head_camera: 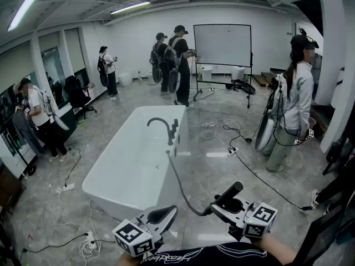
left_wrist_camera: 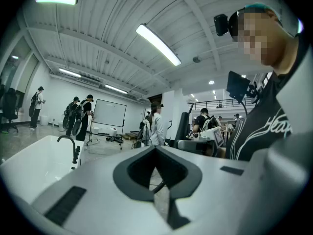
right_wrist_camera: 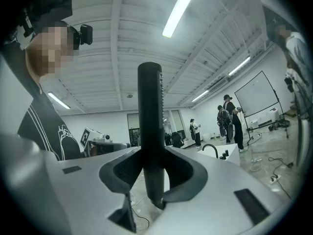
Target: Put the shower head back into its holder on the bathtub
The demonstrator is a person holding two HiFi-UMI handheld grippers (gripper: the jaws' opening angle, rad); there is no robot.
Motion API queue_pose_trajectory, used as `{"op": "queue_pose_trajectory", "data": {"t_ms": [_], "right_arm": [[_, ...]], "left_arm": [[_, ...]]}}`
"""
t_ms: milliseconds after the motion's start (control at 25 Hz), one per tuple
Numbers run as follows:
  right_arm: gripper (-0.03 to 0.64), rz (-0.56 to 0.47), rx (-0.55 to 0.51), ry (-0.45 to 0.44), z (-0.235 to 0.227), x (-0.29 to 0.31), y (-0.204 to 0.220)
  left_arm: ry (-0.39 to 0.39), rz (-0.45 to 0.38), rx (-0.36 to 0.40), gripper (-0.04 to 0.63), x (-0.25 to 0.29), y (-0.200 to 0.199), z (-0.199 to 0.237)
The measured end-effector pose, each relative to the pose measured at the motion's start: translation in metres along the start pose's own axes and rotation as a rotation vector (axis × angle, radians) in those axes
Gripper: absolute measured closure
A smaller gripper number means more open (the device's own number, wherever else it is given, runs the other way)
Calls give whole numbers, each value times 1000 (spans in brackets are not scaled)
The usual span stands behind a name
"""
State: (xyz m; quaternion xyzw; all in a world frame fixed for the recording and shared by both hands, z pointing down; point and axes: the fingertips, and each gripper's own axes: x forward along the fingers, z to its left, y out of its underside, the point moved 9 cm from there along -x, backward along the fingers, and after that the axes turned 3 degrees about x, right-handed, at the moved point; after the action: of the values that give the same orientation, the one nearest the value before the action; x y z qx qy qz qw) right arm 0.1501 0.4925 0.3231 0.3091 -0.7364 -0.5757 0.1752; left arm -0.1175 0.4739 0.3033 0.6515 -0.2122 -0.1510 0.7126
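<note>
A white freestanding bathtub point(head_camera: 119, 182) stands left of centre, with a black curved faucet point(head_camera: 160, 125) and its fittings on the right rim. A thin dark hose point(head_camera: 180, 184) runs from that rim to the black stick shower head point(head_camera: 232, 192). My right gripper point(head_camera: 222, 205) is shut on the shower head, low and right of the tub's near end. In the right gripper view the shower head point(right_wrist_camera: 150, 126) stands upright between the jaws, and the tub point(right_wrist_camera: 234, 156) lies beyond. My left gripper point(head_camera: 162, 215) is shut and empty, near the tub's near end. Its closed jaws point(left_wrist_camera: 157, 153) hold nothing.
Cables and a power strip point(head_camera: 67, 187) lie on the marble floor left of the tub, and more cable point(head_camera: 260, 179) runs on the right. A person point(head_camera: 291, 107) stands at the right, and several others stand farther back. A whiteboard point(head_camera: 222, 44) stands behind.
</note>
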Motion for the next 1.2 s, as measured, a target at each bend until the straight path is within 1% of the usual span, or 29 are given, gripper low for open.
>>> {"op": "queue_pose_trajectory", "data": {"t_ms": [320, 440, 640, 800, 920, 1040, 1200], "right_arm": [[479, -3, -5, 7, 3, -18, -2], [479, -14, -2, 0, 8, -24, -2], [479, -19, -34, -3, 11, -28, -4], [479, -29, 19, -1, 5, -32, 0], [479, -32, 37, 6, 1, -38, 3], [479, -37, 48, 8, 1, -41, -3], [479, -68, 74, 1, -6, -34, -16]], "left_arm": [[7, 3, 14, 592, 2, 1, -20], [2, 1, 5, 592, 0, 3, -28], [18, -1, 20, 592, 1, 2, -36], [32, 11, 24, 592, 5, 7, -38], [34, 19, 25, 592, 11, 12, -38], [53, 30, 25, 592, 17, 11, -40], [64, 70, 45, 591, 21, 10, -33]]}}
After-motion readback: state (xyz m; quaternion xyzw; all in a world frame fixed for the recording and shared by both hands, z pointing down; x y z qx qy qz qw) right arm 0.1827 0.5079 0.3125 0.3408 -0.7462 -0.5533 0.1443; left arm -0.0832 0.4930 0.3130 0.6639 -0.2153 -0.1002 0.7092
